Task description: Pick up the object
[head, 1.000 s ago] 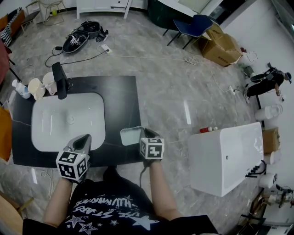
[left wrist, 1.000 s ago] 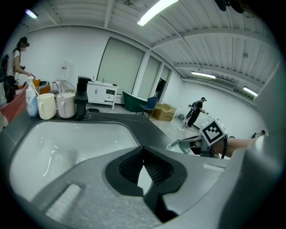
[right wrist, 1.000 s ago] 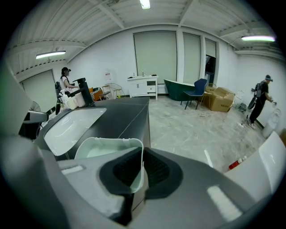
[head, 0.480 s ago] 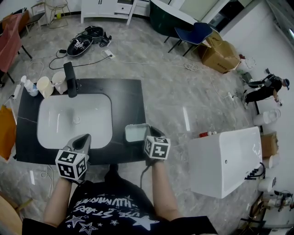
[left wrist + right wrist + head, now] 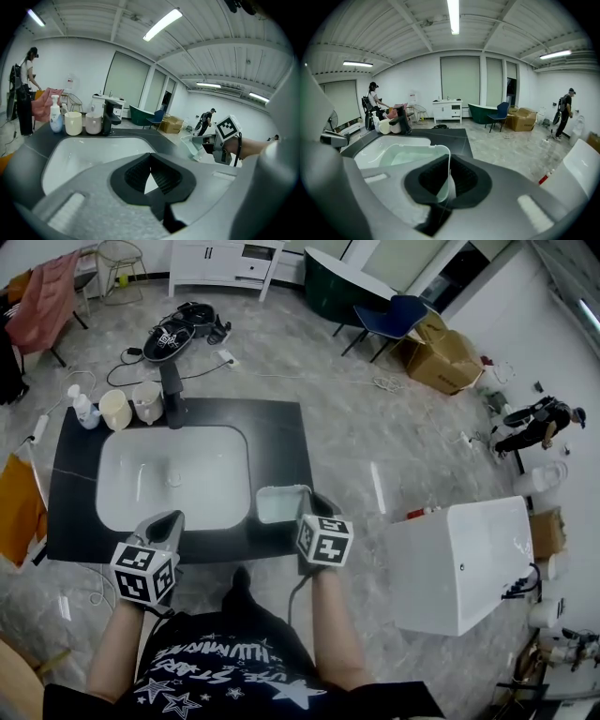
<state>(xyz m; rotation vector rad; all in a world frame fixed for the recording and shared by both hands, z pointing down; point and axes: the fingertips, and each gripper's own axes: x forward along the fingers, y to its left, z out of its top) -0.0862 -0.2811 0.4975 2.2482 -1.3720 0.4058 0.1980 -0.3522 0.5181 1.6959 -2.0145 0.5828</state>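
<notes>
A pale green see-through plastic container (image 5: pixel 279 503) hangs over the right part of the black countertop (image 5: pixel 281 437). My right gripper (image 5: pixel 306 509) is shut on its near rim. In the right gripper view the thin rim (image 5: pixel 449 174) runs between the black pads, with the container (image 5: pixel 410 157) stretching out over the white sink (image 5: pixel 389 146). My left gripper (image 5: pixel 172 519) hovers at the sink's front edge, jaws shut and empty (image 5: pixel 150 160). The left gripper view shows the right gripper (image 5: pixel 212 144) with the container (image 5: pixel 191 143) off to its right.
The white sink (image 5: pixel 173 479) fills the counter's left part. At its back stand a black faucet (image 5: pixel 172 382), two cups (image 5: pixel 117 410) and a soap bottle (image 5: pixel 84 407). A white tub (image 5: pixel 459 563) stands on the floor to the right. A person (image 5: pixel 539 418) is far right.
My right gripper has risen with the container still in its jaws. The left gripper has shifted slightly along the sink's front edge. The head view has swung, so the counter sits further right.
</notes>
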